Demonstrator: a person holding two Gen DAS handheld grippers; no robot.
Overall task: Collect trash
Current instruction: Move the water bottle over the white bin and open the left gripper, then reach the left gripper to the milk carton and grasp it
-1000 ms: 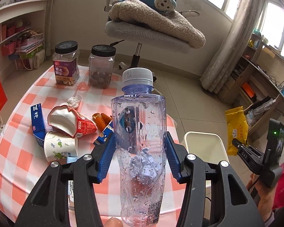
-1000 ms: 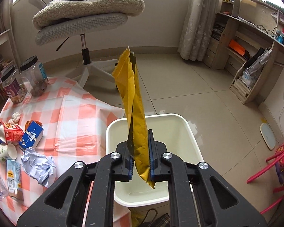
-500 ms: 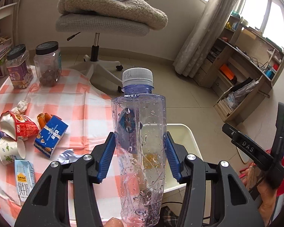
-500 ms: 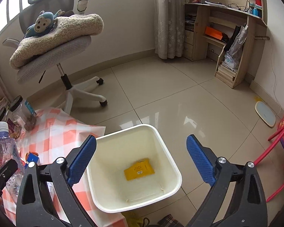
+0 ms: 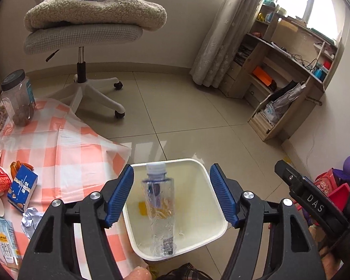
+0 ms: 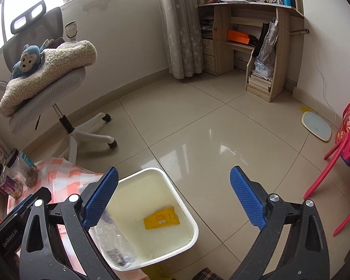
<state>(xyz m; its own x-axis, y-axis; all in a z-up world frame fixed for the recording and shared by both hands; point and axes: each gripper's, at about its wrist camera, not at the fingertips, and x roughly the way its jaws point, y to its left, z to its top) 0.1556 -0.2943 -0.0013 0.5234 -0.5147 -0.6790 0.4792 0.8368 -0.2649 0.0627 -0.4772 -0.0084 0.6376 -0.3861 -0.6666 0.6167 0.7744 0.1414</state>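
My left tongs are opening above the bin; the bottle hangs free between the pads, touching neither. My right tongs stand spread, empty, over the bin, where a yellow wrapper lies.

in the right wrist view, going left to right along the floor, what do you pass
office chair → white trash bin → wooden desk unit → pale blue scale → red plastic chair

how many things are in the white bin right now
2: a yellow wrapper lying on the white bin floor, and a clear bottle dropping in. More may hide beneath.
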